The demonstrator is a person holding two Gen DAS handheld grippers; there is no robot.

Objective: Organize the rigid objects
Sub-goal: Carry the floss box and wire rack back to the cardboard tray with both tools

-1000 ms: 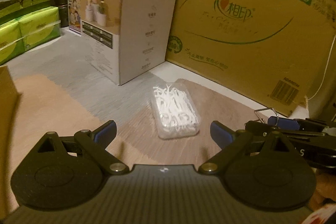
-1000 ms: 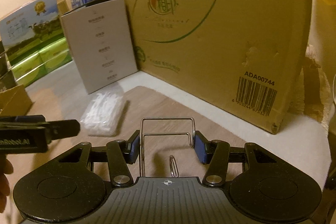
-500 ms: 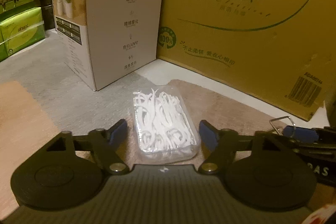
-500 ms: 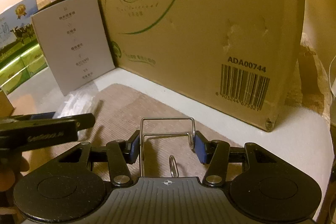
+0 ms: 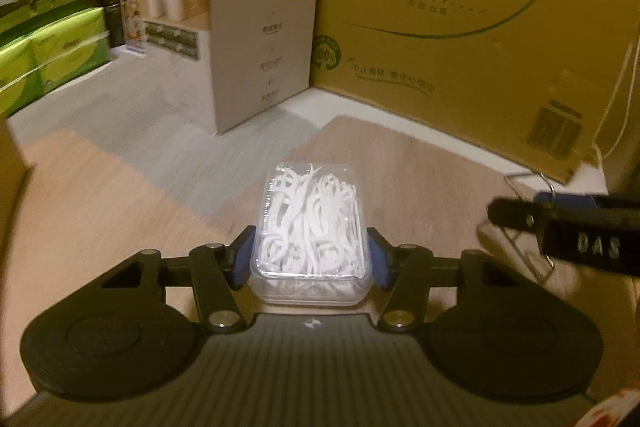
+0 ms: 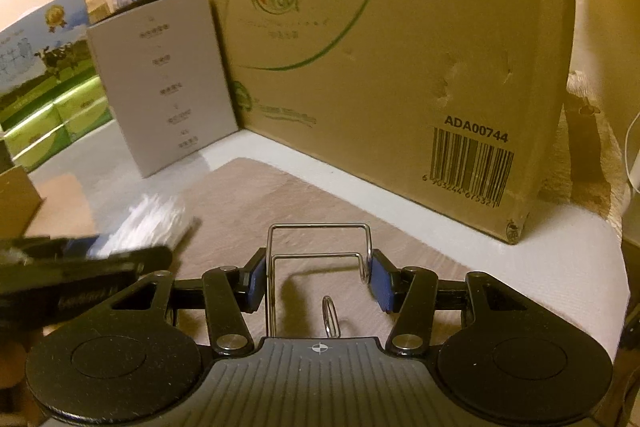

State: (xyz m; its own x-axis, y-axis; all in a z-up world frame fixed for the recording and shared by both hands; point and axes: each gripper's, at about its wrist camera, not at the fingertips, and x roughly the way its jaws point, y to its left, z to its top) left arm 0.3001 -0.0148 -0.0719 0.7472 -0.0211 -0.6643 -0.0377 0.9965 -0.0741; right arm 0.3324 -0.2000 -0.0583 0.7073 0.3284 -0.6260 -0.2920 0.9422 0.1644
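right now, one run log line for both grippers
left gripper: closing, pads against floss pick box | right gripper: shut on wire rack

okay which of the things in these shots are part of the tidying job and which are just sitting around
In the job: clear box of floss picks, clamped in the left gripper; wire rack, held by the right gripper.

Lying about: big cardboard carton, white box, green packs.
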